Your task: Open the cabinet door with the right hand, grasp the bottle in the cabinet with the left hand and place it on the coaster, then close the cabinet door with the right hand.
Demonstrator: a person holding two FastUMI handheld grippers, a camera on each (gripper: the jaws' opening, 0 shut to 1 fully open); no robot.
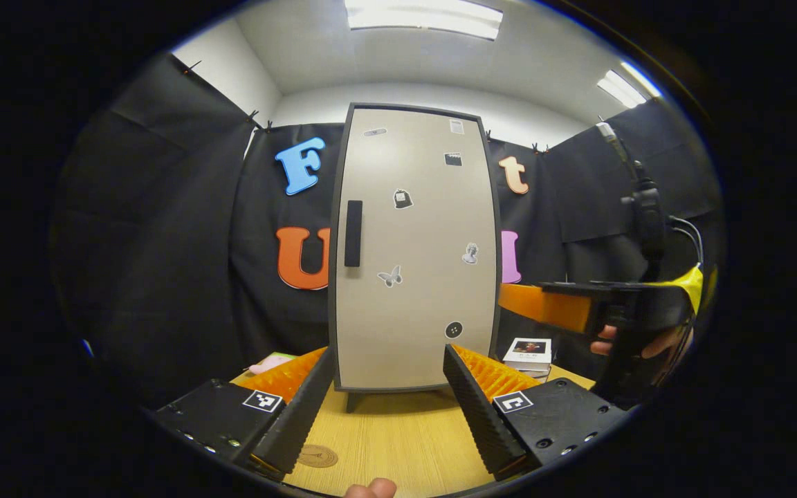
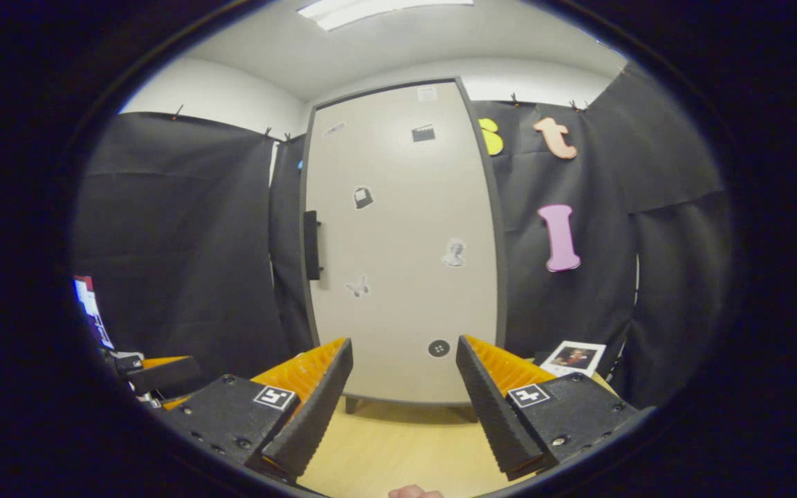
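Left gripper view: The left claw (image 1: 388, 408) is open, its two fingers spread wide above the wooden counter (image 1: 398, 436) with nothing between them. The cabinet (image 1: 414, 249) stands upright on the counter directly ahead, toward the counter's far edge. The cabinet door (image 1: 426, 228) is closed. A dark vertical handle (image 1: 353, 233) sits on the door's left side, and several small stickers are scattered across the door face. The bottle is not visible, the door being shut. The round brown coaster (image 1: 317, 456) lies flat on the counter near its near edge, just beside the left finger (image 1: 298, 418). A stack of books (image 1: 528, 355) rests near the counter's far right corner, beside the cabinet. A pink object (image 1: 268, 362) lies near the far left corner, partly hidden by the left finger. At the right of this view, the right claw (image 1: 544, 304) is raised above the counter beside the cabinet, held by a hand (image 1: 637, 342); its opening cannot be judged from this angle.

Right gripper view: The right claw (image 2: 402, 408) is open, both fingers spread apart and empty. It points at the closed cabinet door (image 2: 398, 242), with the handle (image 2: 311, 245) at the door's left side. The claw is apart from the handle. The stack of books (image 2: 573, 357) lies at the counter's (image 2: 398, 443) right edge, beside the cabinet.
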